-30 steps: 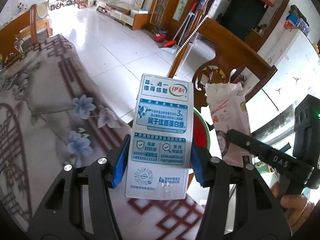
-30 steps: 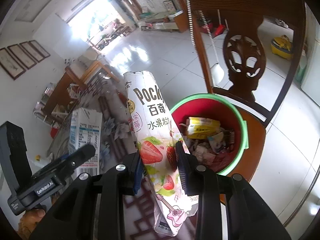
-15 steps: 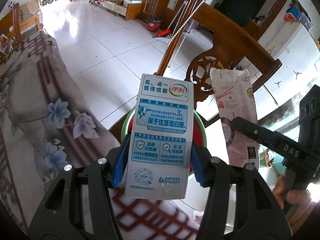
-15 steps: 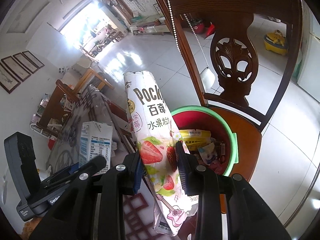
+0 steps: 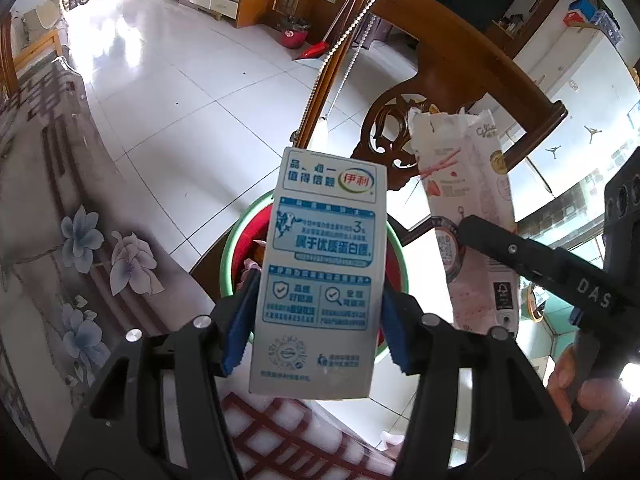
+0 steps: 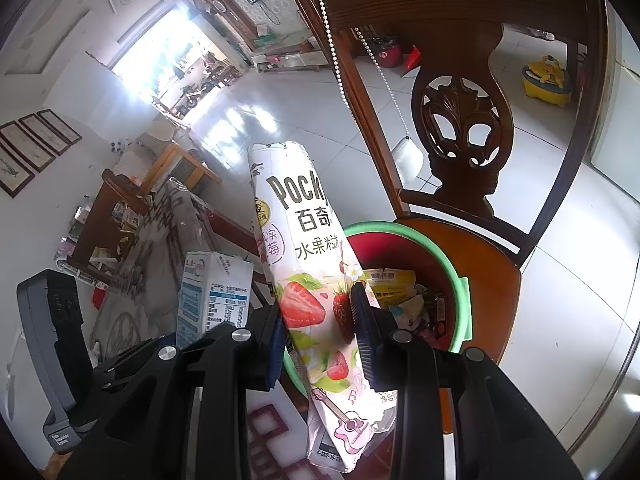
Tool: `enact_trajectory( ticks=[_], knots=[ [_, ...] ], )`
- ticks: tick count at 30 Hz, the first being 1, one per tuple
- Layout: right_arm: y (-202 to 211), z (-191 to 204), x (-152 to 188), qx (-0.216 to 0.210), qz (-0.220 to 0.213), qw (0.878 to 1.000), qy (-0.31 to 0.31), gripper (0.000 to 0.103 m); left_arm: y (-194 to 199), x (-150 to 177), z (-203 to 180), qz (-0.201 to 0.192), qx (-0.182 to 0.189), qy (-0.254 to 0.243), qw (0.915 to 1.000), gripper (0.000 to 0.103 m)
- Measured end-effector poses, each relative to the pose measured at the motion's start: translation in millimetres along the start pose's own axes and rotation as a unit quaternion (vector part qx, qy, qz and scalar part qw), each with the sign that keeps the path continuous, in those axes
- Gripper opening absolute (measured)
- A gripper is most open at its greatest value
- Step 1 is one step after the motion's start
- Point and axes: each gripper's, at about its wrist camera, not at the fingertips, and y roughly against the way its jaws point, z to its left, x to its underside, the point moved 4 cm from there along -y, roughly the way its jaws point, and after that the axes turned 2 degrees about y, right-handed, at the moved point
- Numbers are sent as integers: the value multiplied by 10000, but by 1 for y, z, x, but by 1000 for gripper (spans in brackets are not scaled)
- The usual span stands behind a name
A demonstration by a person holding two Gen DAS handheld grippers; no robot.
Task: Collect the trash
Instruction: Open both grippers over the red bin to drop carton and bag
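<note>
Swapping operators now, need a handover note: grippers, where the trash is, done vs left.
Left gripper: shut on the milk carton, held upright over the bin.
Right gripper: shut on the Pocky box, beside the bin's near rim.
Red bin with green rim sits on the wooden chair and already holds wrappers.
Done: both items picked up and brought to the bin.
Left: release both into the bin.

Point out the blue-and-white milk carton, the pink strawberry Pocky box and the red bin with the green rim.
Blue-and-white milk carton (image 5: 326, 276): left wrist view, printed front panel.
Pink strawberry Pocky box (image 6: 308, 252): right wrist view, front face.
Red bin with green rim (image 6: 462, 300): right wrist view, right rim.
</note>
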Motion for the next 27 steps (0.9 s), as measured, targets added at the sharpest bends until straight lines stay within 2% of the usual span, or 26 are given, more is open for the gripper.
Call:
enact_trajectory(
  ticks=[9,18,27],
  knots=[
    [-7,1,0,44,74,10000,-14,29,-3,-3,7,-22,-18,56,10000,69],
    [-18,1,-1,112,161,9998,-1,29,0,-4,15,-53,-39,104,9999,74],
    [-32,6,0,180,250,9995,90,30,39,1,37,-369,-129,320,9987,81]
  ],
)
